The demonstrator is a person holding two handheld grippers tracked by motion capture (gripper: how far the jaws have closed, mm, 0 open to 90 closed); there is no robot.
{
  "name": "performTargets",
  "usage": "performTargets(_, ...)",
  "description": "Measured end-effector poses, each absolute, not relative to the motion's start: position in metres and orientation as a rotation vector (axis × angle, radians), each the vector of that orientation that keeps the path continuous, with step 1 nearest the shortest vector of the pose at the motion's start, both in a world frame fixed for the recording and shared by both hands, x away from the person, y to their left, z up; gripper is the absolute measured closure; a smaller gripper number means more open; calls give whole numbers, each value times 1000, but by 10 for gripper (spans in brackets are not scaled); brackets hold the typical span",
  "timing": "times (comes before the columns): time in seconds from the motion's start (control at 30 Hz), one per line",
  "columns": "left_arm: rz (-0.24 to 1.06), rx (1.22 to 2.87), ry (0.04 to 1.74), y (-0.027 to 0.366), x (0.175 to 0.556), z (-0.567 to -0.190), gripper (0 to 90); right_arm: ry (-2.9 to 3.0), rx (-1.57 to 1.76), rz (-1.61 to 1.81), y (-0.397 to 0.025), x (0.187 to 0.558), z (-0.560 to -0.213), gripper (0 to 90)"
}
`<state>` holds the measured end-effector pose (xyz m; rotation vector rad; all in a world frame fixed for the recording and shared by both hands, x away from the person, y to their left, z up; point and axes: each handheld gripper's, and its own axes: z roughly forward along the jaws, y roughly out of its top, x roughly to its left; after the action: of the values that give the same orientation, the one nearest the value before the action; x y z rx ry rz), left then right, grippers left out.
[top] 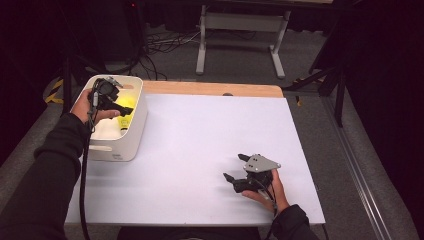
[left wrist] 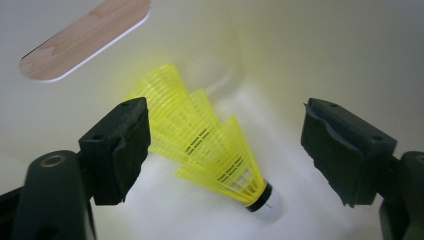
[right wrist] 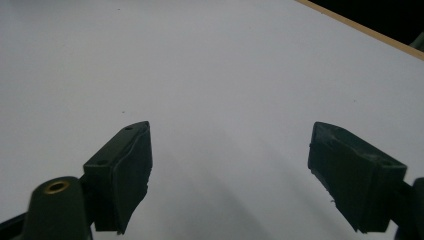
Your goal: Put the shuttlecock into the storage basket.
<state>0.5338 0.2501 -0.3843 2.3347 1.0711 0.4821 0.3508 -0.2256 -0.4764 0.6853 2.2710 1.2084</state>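
Note:
Yellow plastic shuttlecocks [left wrist: 200,140] lie nested together on the bottom of a white bin [top: 134,134] at the table's left; in the high view the shuttlecocks [top: 125,120] show as a yellow patch inside it. My left gripper [left wrist: 225,150] is lowered into the bin, open, its jaws on either side of the shuttlecocks without touching them. From above, the left gripper [top: 122,109] reaches over the bin's left rim. My right gripper [top: 235,167] hovers open near the table's front right, and in its own view the right gripper [right wrist: 230,170] has only bare tabletop between its jaws.
A white mat [top: 200,140] covers the table, with a wooden strip [top: 215,89] along the far edge. The bin has a slot handle [left wrist: 85,40] in its wall. Cables and a table frame [top: 240,30] lie on the floor beyond.

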Motion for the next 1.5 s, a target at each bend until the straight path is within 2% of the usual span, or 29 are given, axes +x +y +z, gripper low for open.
performTargets(0.23,503,2278,1027,251,521,-377,187,2256,676,1207,-227,349,-474,189)
performTargets(0.53,617,2246,983,253,510,-370,179,2240,674,1206,-227,346,-472,189)
performTargets(1.13,731,2125,838,254,479,-350,183,2230,664,1199,-228,345,-470,189)
performTargets(1.5,784,1989,803,261,459,-343,182,2210,669,1208,-230,344,-467,189)
